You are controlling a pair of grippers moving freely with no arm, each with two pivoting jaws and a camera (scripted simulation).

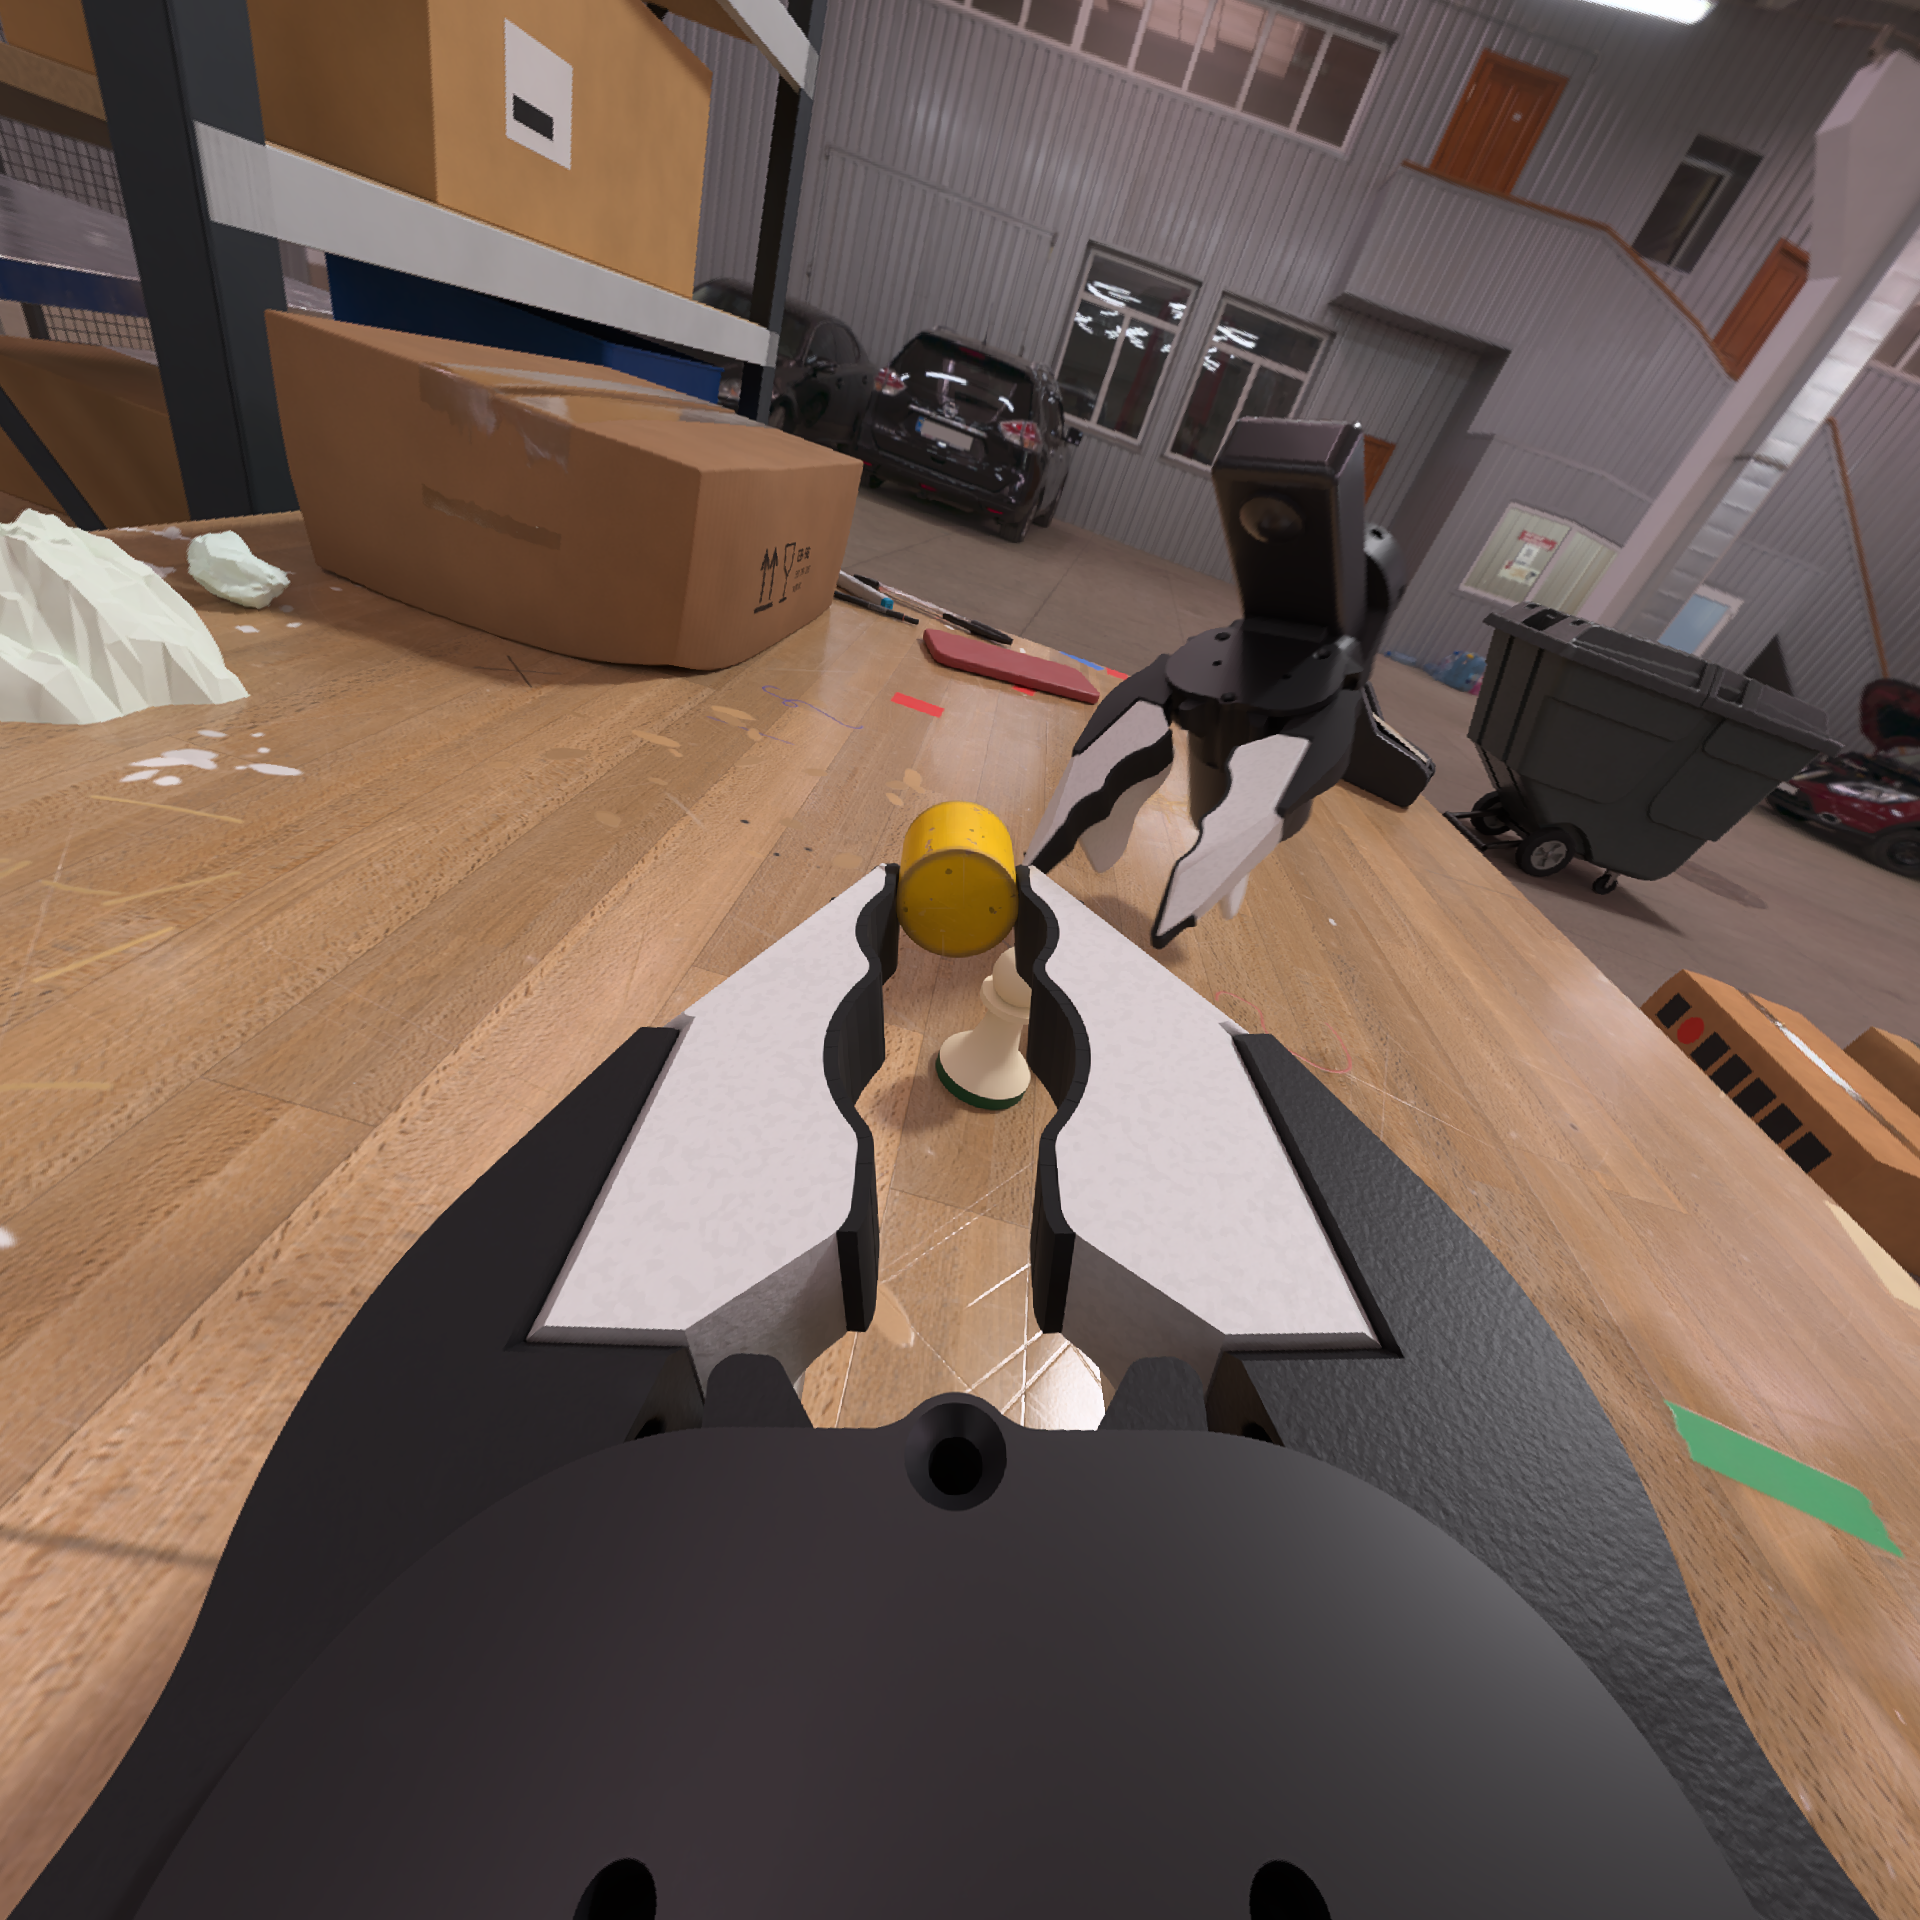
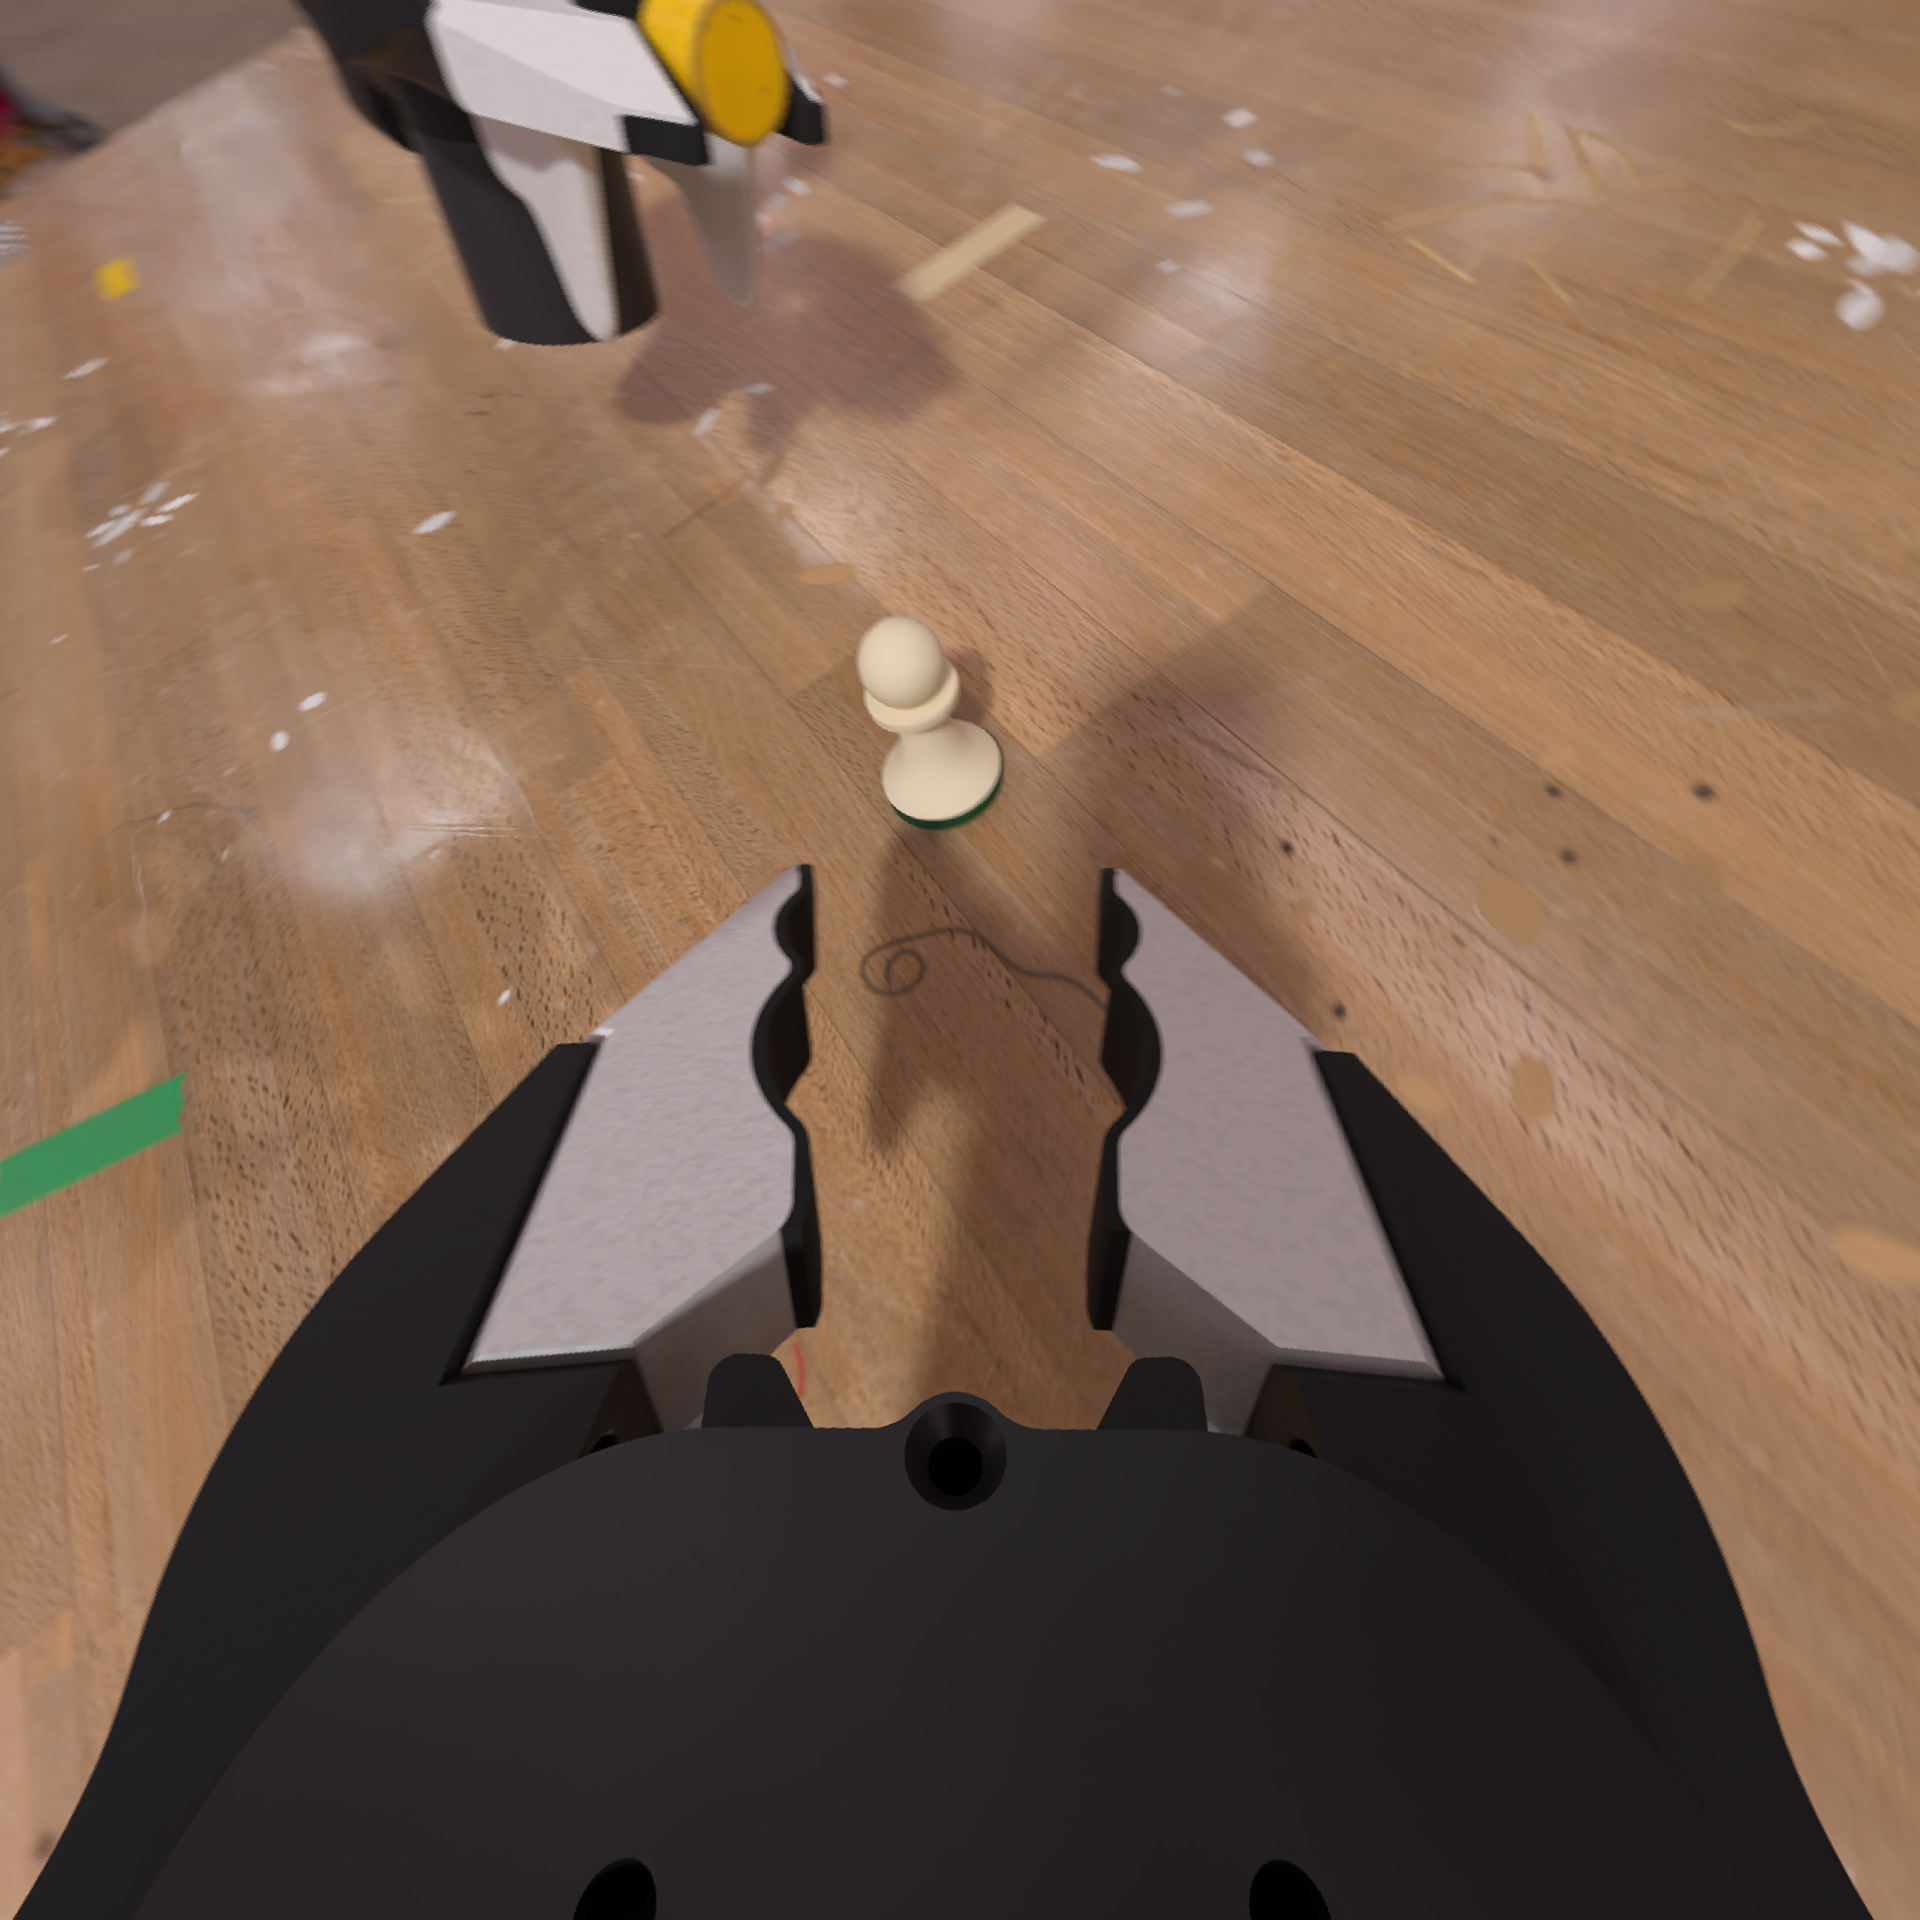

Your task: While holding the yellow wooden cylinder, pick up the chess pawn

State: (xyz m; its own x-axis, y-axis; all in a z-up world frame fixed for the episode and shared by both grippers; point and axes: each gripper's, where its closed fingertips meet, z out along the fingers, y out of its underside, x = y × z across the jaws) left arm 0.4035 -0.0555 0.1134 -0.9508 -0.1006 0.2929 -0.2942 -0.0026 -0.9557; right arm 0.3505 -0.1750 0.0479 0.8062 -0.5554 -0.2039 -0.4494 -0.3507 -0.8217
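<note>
My left gripper (image 1: 956,883) is shut on the yellow wooden cylinder (image 1: 956,878) and holds it at its fingertips above the wooden table (image 1: 416,935). The cream chess pawn (image 1: 987,1049) with a green base stands upright on the table below the cylinder. In the right wrist view the pawn (image 2: 925,727) stands just ahead of my right gripper (image 2: 956,883), which is open and empty. The left gripper with the cylinder (image 2: 727,68) shows at the top of that view. The right gripper (image 1: 1122,883) also shows in the left wrist view, beyond the cylinder to the right.
A large cardboard box (image 1: 561,499) lies at the far left of the table, with crumpled white paper (image 1: 94,623) beside it. A red flat pad (image 1: 1008,665) and pens lie at the far edge. Another box (image 1: 1808,1112) sits at the right. Green tape (image 1: 1787,1475) marks the table.
</note>
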